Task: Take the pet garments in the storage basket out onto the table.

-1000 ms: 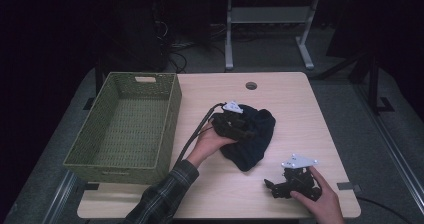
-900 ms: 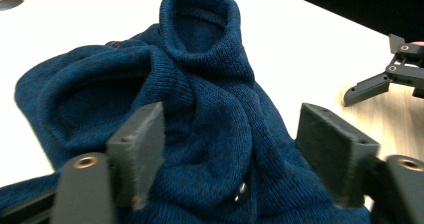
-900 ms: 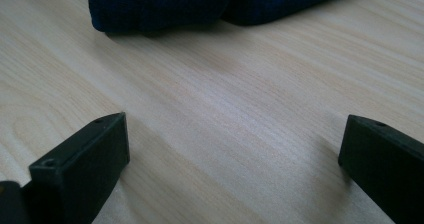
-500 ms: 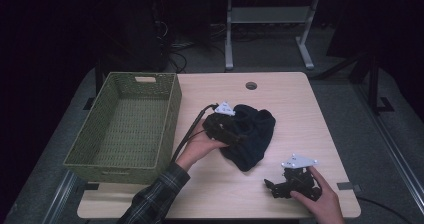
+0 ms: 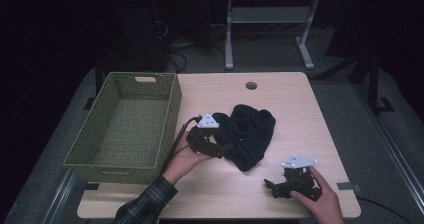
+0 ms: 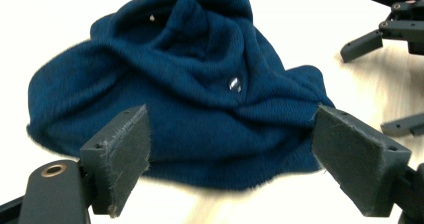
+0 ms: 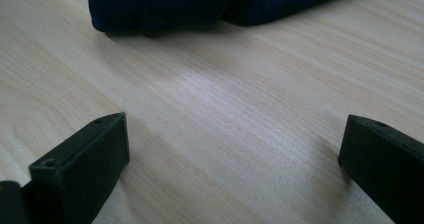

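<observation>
I see the bench (image 5: 220,194), a pale wood top with a round cable hole (image 5: 251,85) near the middle of its far edge. The woven green basket (image 5: 167,121) takes up the bench's left side, running from near the far left corner down toward the near edge; its inside is bare, and a cut handle slot shows in its far wall.

Next in size is the dark blue knitted garment (image 5: 250,131), crumpled in a loose heap at about the centre of the bench, just right of the basket and apart from it. From my left gripper view the cloth (image 6: 200,89) rises in folds, with a small shiny dot on one crease, and it lies flat on the wood.

My left gripper (image 5: 224,150) sits at the garment's near-left edge, between basket and cloth, with its cable looping back toward the basket. Its own camera shows the jaws spread wide, the cloth's lower hem lying between and beyond them, and neither pad (image 6: 125,156) closed onto the knit.

My right gripper (image 5: 272,188) rests low by the bench's near right corner, well clear of the garment, pointing left. Its jaws stand wide apart over bare wood, and the garment's edge (image 7: 165,6) lies farther ahead.
</observation>
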The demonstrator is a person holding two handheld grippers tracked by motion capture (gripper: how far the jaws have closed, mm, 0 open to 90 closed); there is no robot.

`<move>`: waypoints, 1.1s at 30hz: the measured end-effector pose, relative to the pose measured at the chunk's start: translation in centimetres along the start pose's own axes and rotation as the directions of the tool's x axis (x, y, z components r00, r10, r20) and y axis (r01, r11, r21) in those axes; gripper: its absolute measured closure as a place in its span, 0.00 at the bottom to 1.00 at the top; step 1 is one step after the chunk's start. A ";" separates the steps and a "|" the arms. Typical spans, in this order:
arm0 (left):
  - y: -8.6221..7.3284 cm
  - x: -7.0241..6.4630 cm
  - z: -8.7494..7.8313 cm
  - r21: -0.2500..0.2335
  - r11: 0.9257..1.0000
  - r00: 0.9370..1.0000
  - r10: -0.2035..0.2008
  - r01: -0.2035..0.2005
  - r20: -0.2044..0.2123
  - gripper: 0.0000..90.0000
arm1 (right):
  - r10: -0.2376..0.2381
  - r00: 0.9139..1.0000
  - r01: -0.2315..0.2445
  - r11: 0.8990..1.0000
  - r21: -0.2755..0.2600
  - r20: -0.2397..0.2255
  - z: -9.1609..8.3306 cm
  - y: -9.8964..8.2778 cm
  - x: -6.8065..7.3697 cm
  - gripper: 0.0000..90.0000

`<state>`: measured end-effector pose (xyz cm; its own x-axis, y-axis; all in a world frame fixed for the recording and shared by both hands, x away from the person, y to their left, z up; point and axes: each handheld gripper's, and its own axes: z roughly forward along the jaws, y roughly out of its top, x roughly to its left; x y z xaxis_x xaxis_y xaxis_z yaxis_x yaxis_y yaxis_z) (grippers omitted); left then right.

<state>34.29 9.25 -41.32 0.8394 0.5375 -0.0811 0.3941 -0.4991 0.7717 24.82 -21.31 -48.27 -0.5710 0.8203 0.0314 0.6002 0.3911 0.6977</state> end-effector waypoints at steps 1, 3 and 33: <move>-0.3 -0.1 -0.1 -0.008 1.000 1.000 -0.009 0.009 -0.003 0.18 | 0.000 1.000 0.000 1.000 0.000 0.000 0.0 0.0 0.0 0.00; -1.0 -0.2 -0.4 0.001 1.000 1.000 -0.010 0.010 -0.013 0.18 | 0.001 1.000 -0.001 1.000 0.001 0.000 0.0 0.0 0.0 0.00; -9.0 -2.3 -0.5 0.088 0.996 0.995 0.034 -0.026 -0.096 0.14 | 0.005 1.000 -0.005 1.000 0.001 -0.002 0.0 0.0 0.0 0.00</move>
<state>28.66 12.83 -47.73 0.8127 0.5827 0.0059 0.4040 -0.5707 0.7149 24.79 -21.29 -48.27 -0.5694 0.8212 0.0364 0.6035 0.3876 0.6968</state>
